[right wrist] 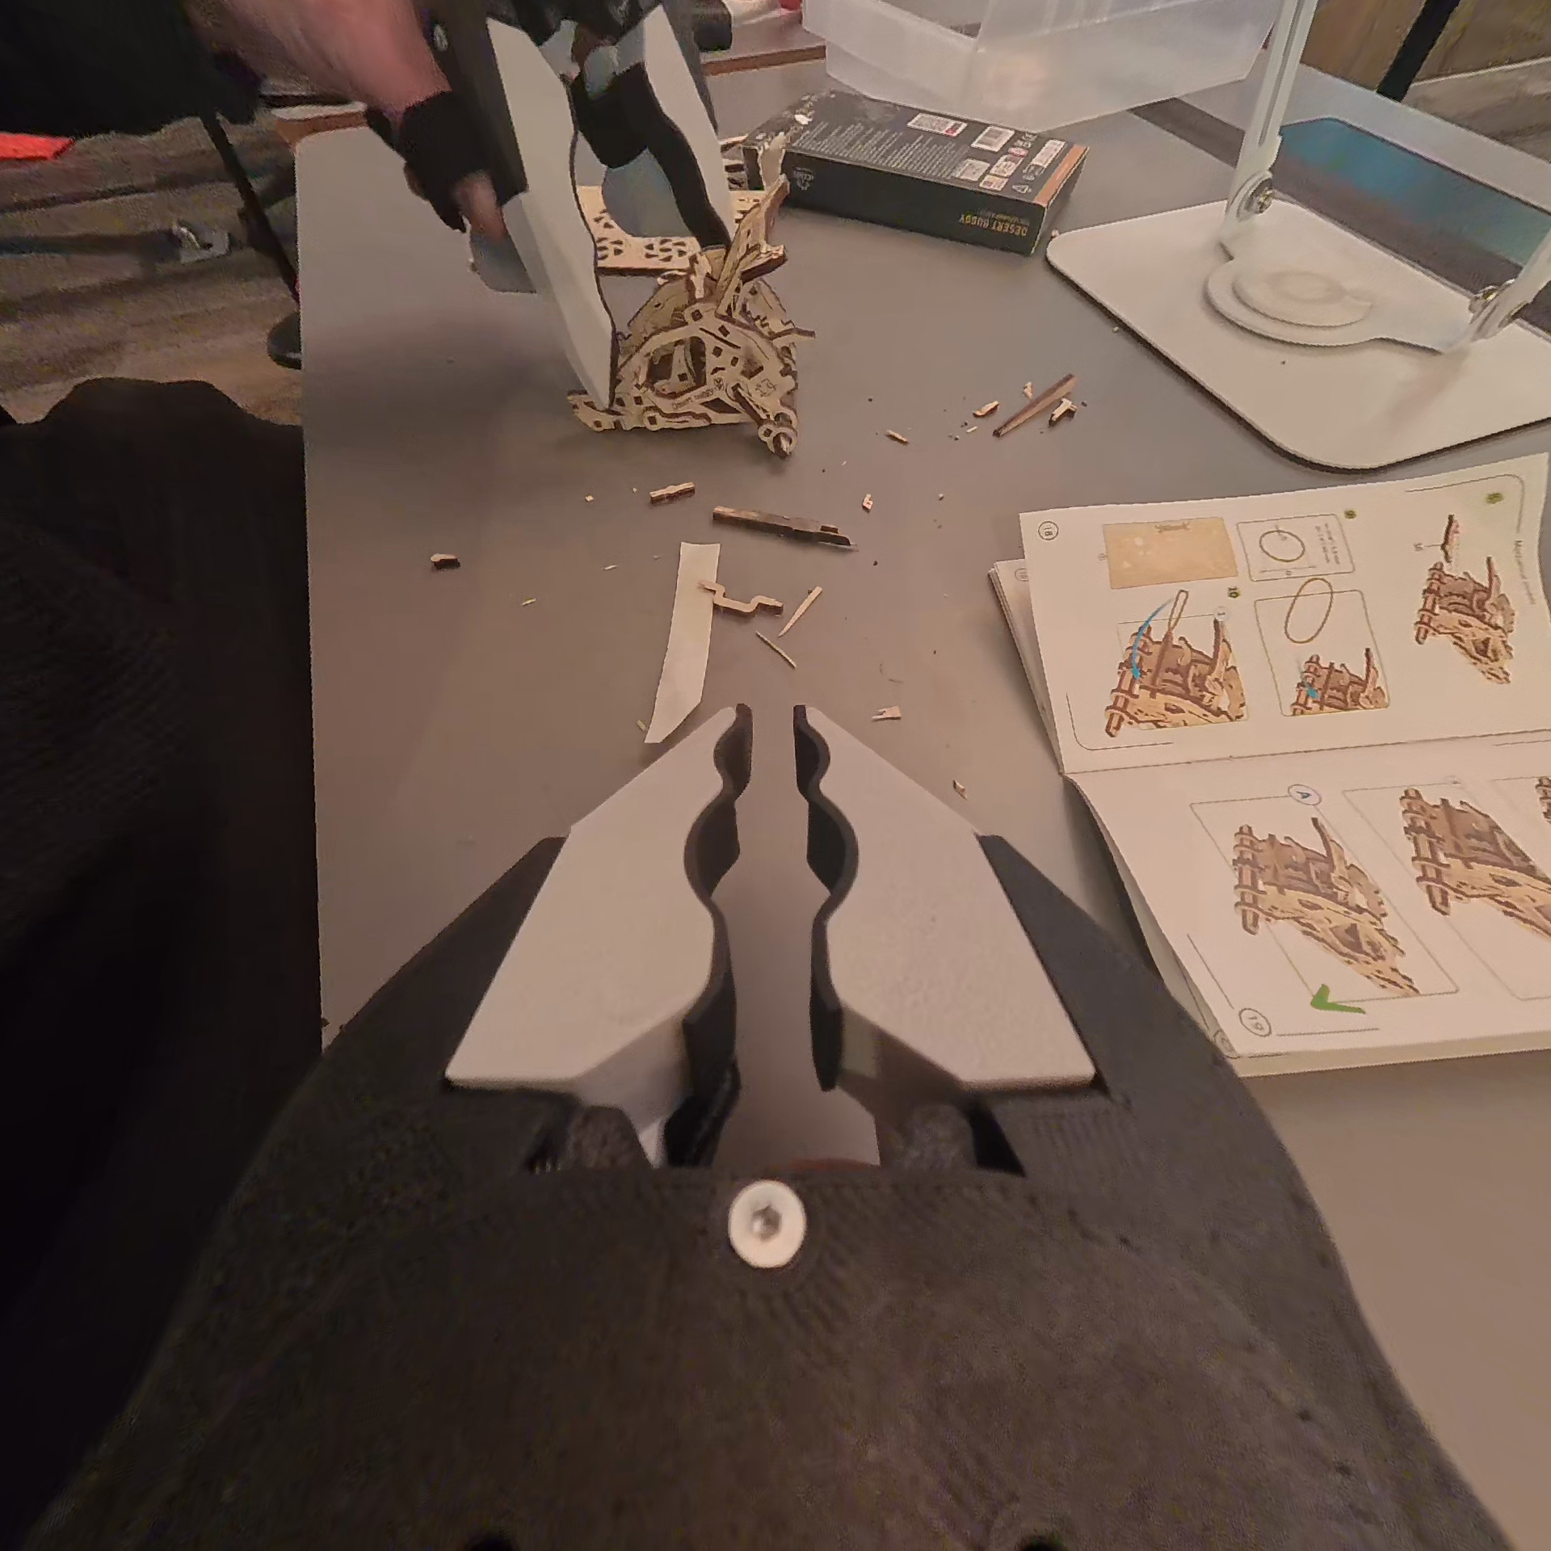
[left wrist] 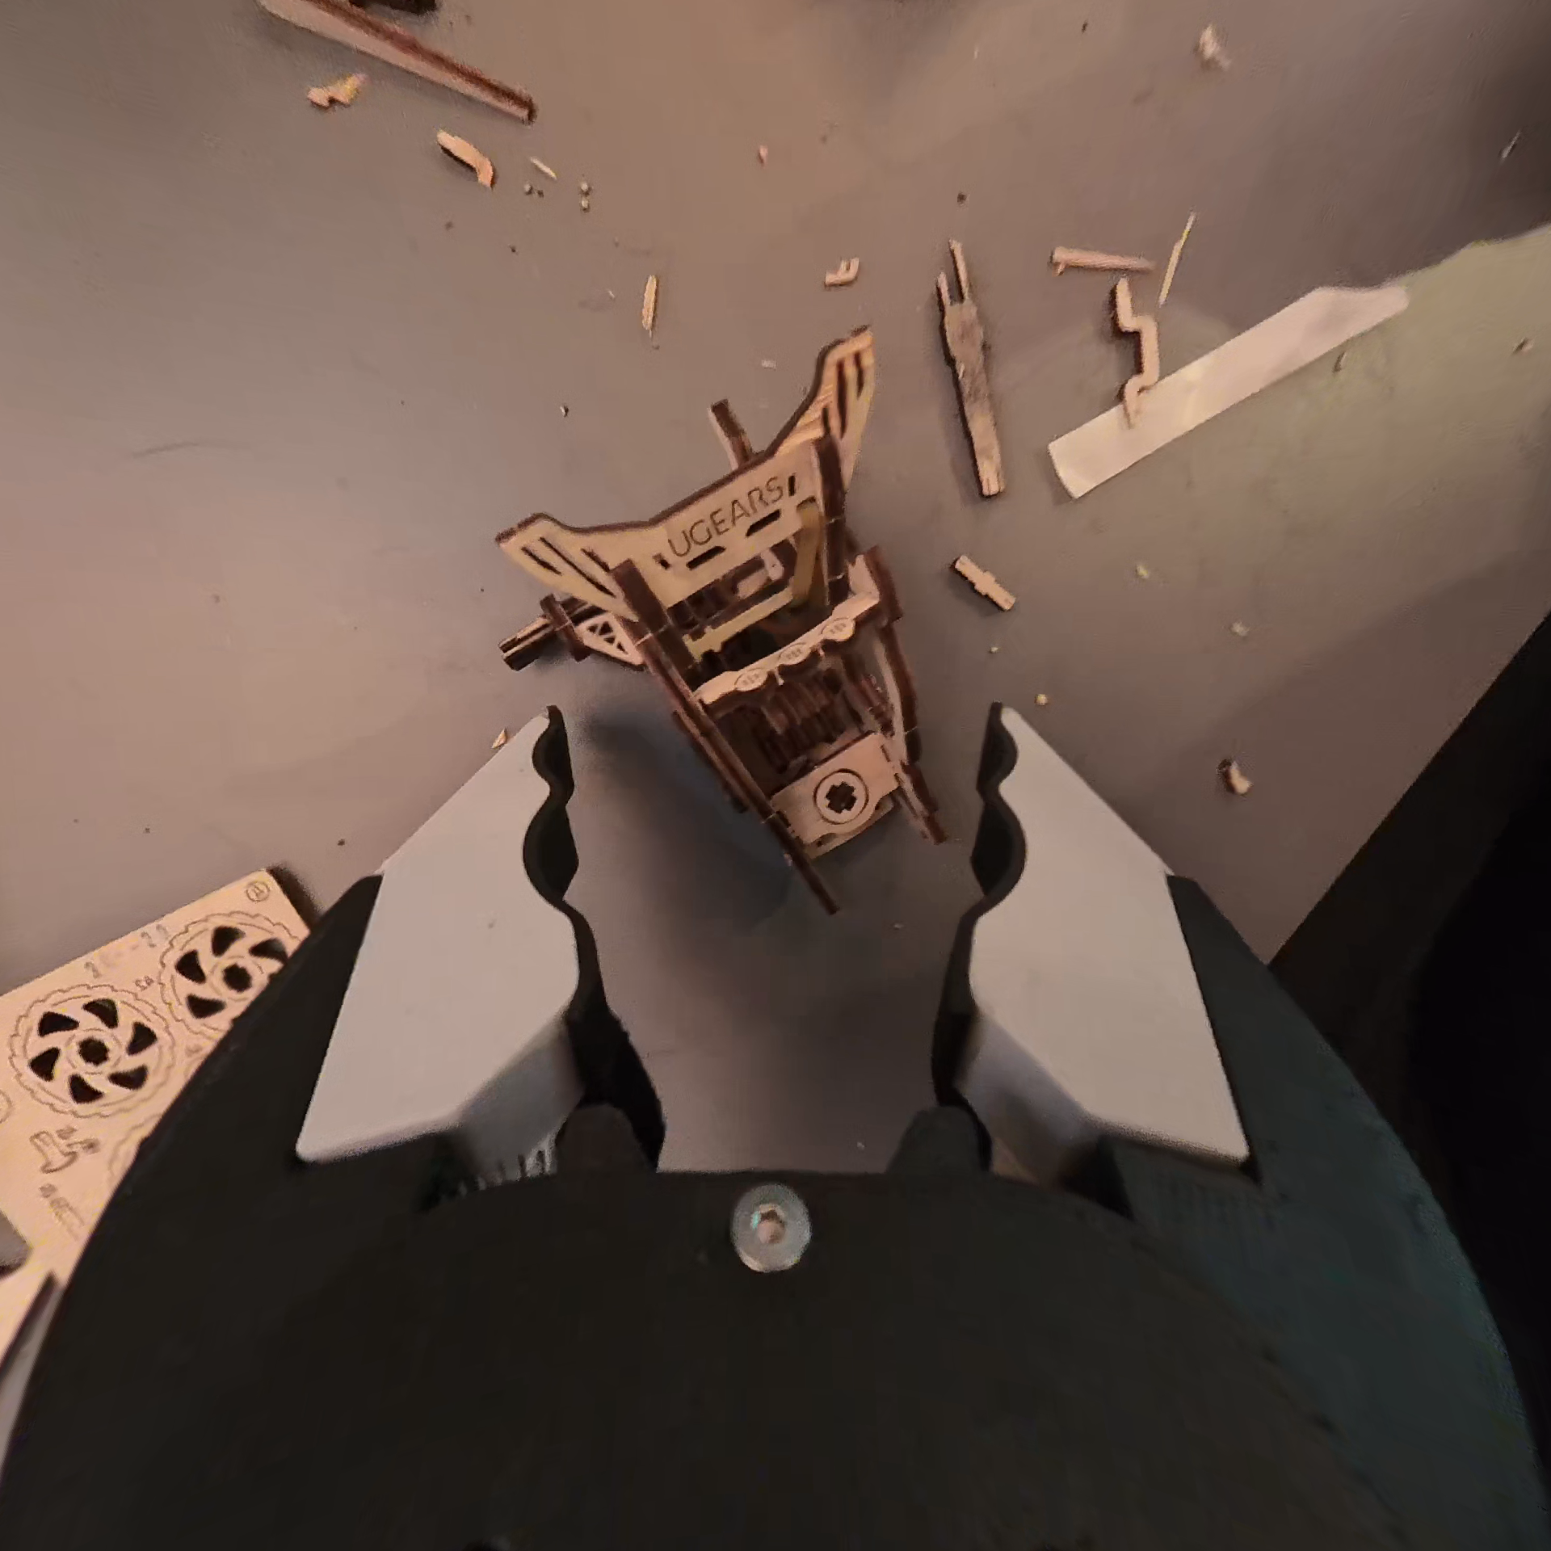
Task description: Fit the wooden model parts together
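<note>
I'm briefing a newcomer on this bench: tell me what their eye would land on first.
First the half-built wooden model, lying on the grey table just beyond the left claw, whose jaws are spread wide around its near end. Around it lie loose wooden scraps and a pale paper strip. At the table's right edge an open instruction booklet shows build drawings, while the right claw hovers empty, jaws slightly apart.

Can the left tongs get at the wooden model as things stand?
Probably yes: the left tongs are open right over the model, its near end between the fingers, with only small scraps nearby.
</note>
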Tool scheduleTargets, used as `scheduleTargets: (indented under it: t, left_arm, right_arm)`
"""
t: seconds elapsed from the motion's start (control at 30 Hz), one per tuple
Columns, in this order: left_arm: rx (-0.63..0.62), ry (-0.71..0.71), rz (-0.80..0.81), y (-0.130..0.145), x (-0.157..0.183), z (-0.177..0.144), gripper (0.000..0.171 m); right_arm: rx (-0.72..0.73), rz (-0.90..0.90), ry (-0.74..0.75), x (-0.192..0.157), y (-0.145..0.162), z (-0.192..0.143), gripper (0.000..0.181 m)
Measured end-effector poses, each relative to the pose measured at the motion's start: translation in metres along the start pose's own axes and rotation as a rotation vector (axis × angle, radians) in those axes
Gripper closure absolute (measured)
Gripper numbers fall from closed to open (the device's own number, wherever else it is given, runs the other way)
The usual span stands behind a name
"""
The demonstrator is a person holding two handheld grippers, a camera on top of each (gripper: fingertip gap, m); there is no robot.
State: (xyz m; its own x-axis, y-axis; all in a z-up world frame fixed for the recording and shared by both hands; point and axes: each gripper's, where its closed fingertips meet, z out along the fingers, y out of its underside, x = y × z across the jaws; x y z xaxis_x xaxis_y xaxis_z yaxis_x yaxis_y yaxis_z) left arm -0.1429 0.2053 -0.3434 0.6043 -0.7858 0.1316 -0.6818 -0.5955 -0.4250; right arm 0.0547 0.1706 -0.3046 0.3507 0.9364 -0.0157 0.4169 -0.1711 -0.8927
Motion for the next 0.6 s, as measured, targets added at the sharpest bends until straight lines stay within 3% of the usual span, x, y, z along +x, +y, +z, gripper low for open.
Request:
scheduleTargets:
  t: [0.17, 0.27, 0.6]
  left_arm:
    - [0.015, -0.039, -0.045, -0.014, 0.008, 0.006, 0.092]
    - [-0.011, -0.037, -0.005, -0.015, 0.010, 0.008, 0.115]
    - [-0.132, 0.025, 0.334, -0.013, -0.006, 0.005, 0.118]
  right_arm:
    - [0.002, -0.014, 0.000, 0.000, 0.000, 0.002, 0.174]
    - [-0.012, -0.019, -0.002, 0.001, 0.002, 0.004, 0.174]
    - [-0.053, -0.047, -0.012, -0.003, 0.008, 0.007, 0.174]
